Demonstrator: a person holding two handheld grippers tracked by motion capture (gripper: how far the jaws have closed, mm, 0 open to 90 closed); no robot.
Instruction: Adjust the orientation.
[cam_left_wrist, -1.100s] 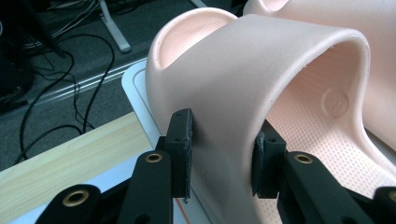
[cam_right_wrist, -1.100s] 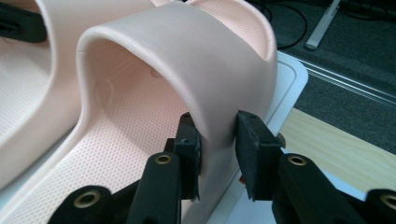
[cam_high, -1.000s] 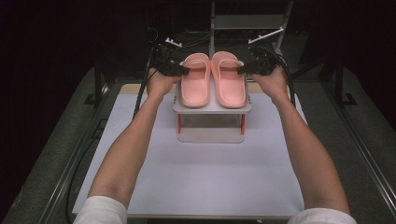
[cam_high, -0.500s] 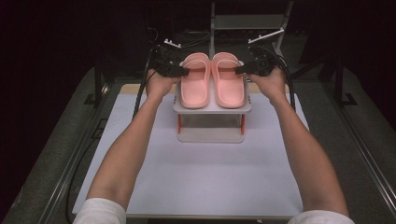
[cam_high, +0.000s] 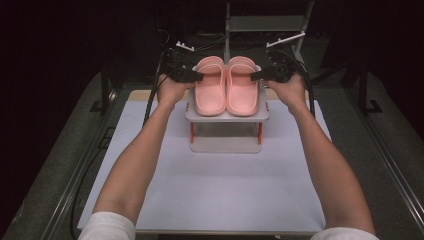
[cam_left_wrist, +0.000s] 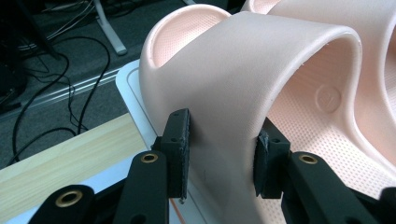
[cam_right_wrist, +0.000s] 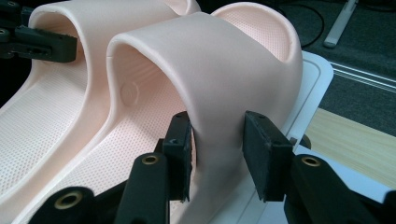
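1. Standing on the top shelf of a small white rack (cam_high: 227, 116) at the far middle of the white table (cam_high: 220, 190) is a pair of pink slippers, side by side and touching along their inner edges; the rack has red uprights and a lower shelf.
2. Left slipper (cam_high: 210, 87): the left gripper (cam_high: 194, 76) meets it from the outer side; in the left gripper view both black pads (cam_left_wrist: 180, 151) press flat against the outer root of the strap (cam_left_wrist: 261, 88), one outside, one inside; jaws narrow, clamped on the strap.
3. Right slipper (cam_high: 242, 87): the right gripper (cam_high: 257, 76) meets it from the opposite outer side; in the right gripper view the inner pad (cam_right_wrist: 180, 149) touches the strap root (cam_right_wrist: 219, 93); the outer pad stands just beside it, and contact there cannot be told; jaws narrow about the strap.
4. Both soles appear to rest on the shelf; whether either is raised cannot be told.
5. Left hand (cam_high: 170, 90) and right hand (cam_high: 290, 90) hold the grippers level with the shelf; forearms reach in from the near edge; black cables trail off the left side.
6. Wooden board (cam_left_wrist: 60, 158) shows beneath the rack's edge; dark floor with loose cables lies beyond.
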